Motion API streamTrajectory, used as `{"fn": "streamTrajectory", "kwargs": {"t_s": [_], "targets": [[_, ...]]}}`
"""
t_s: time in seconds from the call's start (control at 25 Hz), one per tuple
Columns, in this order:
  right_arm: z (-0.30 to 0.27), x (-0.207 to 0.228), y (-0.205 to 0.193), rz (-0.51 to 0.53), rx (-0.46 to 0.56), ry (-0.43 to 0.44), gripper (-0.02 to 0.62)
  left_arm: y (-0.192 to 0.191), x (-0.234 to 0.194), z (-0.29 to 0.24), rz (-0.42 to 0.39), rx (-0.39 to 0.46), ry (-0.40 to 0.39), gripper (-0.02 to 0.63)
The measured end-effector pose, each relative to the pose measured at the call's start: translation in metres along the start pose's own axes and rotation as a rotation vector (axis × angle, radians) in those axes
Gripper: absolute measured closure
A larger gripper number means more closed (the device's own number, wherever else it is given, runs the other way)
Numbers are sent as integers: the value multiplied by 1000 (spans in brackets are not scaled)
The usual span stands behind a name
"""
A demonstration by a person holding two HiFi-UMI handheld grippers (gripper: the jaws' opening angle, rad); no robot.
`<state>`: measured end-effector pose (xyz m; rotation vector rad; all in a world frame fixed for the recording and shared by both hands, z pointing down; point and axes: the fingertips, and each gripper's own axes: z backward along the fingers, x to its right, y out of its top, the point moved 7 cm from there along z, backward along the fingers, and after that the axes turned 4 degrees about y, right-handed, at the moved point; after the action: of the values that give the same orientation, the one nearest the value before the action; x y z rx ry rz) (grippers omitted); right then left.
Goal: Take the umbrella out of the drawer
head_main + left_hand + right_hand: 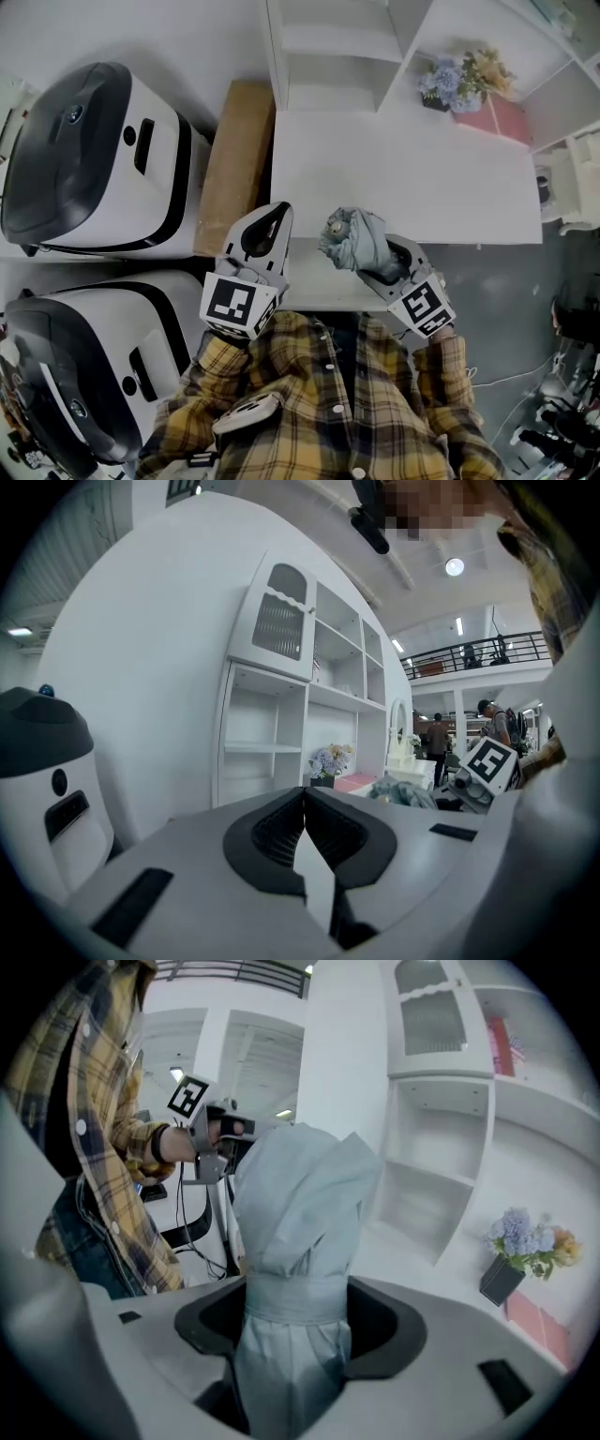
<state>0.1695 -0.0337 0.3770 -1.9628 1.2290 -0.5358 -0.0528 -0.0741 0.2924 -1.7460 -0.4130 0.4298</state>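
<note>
Pale grey-blue fabric of the folded umbrella (298,1232) is pinched at its strapped waist between the jaws of the right gripper (295,1312), the bunched end rising straight ahead of them, over the near edge of the white desk (403,178). The left gripper (305,827) is held just to that tool's left, its jaws pressed together on nothing. Slippage is judged the main risk: soft cloth rather than the shaft is gripped, so a tilt or quick swing could let the umbrella slide out.
</note>
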Motion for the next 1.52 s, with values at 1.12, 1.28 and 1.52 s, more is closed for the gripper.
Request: {"fn": "streamTrajectory", "kwargs": {"t_s": [1.12, 1.28, 1.52], "targets": [[106, 25, 54, -311, 608, -338, 293, 13, 17, 12, -13, 45, -43, 586], [105, 24, 56, -320, 625, -339, 293, 13, 16, 14, -13, 45, -40, 586], [101, 24, 55, -320, 616, -337, 293, 13, 14, 14, -11, 43, -34, 586]]}}
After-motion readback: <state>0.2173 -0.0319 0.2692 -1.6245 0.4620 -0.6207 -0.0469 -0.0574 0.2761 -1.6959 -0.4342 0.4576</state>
